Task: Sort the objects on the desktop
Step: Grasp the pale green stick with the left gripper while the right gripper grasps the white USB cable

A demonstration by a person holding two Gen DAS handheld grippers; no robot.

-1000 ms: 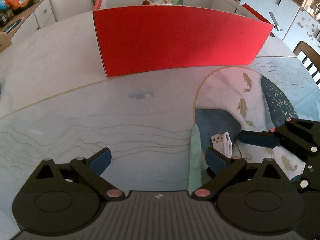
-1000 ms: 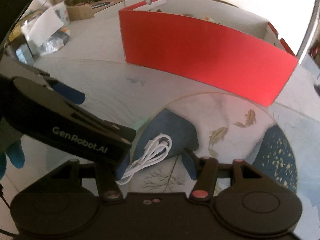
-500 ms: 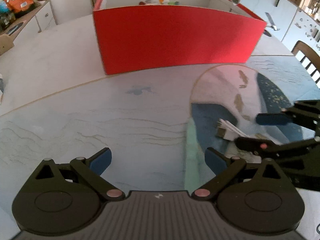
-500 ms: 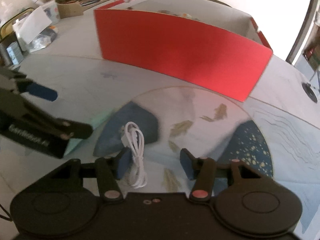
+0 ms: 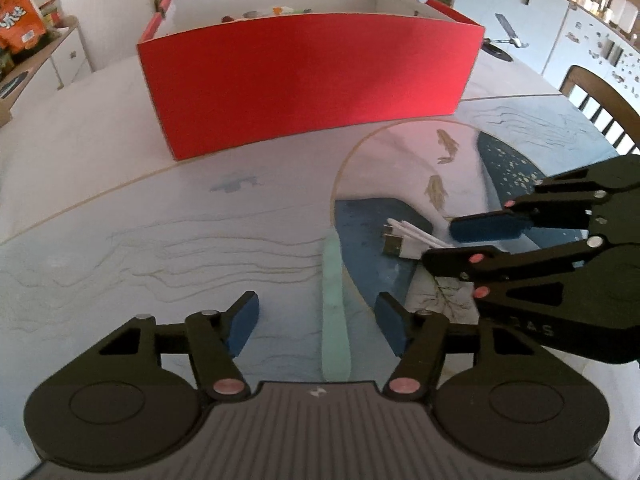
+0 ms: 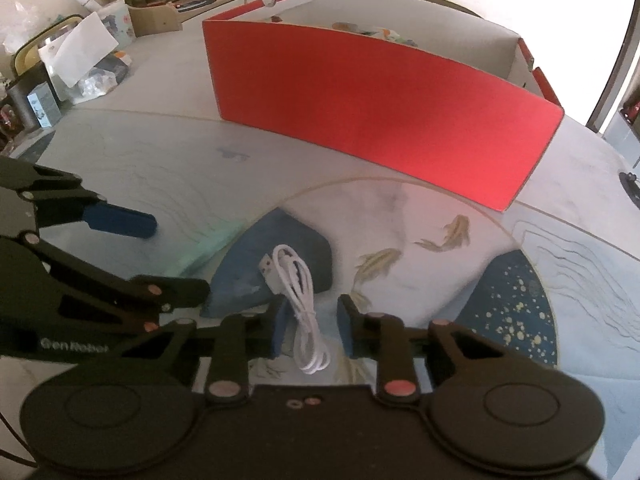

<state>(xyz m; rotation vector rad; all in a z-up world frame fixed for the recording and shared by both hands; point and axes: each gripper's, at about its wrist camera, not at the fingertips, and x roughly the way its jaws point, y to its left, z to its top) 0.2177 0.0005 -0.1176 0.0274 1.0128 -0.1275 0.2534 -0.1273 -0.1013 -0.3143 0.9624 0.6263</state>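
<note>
Desk (image 5: 100,184) first: a wide pale top under a printed mat, faint wavy contour lines on one side, a gold-edged circle with koi and dark blue patches on the other. White cabinets run along the walls, an orange snack bag (image 5: 18,20) sits on the counter far left in the left wrist view, and a wooden chair back (image 5: 596,96) peeks in at the far right. Clutter of boxes and bags crowds the far counter in the right wrist view.

Next down in size, the red box (image 5: 308,80), open-topped with a white inside, stands on the desk beyond the circle; a few small colourful things show over its rim.

Now the left gripper (image 5: 316,322), fingers about half apart and just been narrowing, with nothing between them but the mat and its mint-green streak.

Over to the right gripper (image 6: 310,326), fingers just been drawing in around the white USB cable (image 6: 298,280); the left pad is at the bundle, the right pad looks clear of it, so no squeeze yet. The cable lies coiled in a long loop on the blue patch, long axis running away from the gripper toward the box, plug end (image 6: 266,266) farthest out, looped end nearest the camera.
</note>
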